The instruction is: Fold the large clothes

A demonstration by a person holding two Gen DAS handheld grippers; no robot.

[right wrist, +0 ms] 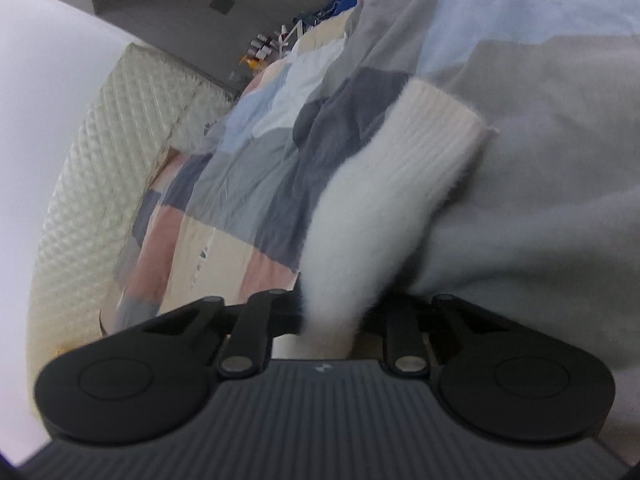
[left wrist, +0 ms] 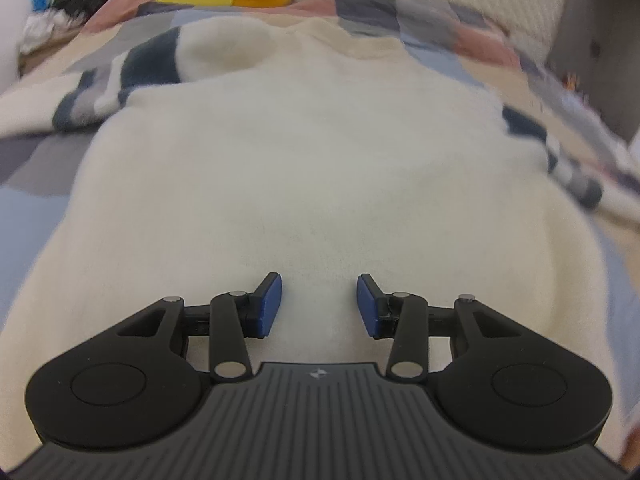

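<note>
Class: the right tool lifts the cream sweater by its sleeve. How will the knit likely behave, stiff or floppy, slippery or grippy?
Probably floppy: the sleeve droops limply from the right tool. Its fuzzy surface suggests it grips rather than slips. The broad sweater lying on the patchwork quilt would likely sag and drag when lifted.

Both views are lit by soft, even indoor light with no glare and only faint shadows, such as the shallow one beneath the folded sleeve (left wrist: 224, 52). Fisheye distortion bends the edges, and dark vignetting fills the lower corners. The left wrist view is sharp at the blue pads (left wrist: 269, 305) and smeared toward its right edge. The right wrist view is blurred throughout, especially the ribbed cuff (right wrist: 424, 136).
</note>
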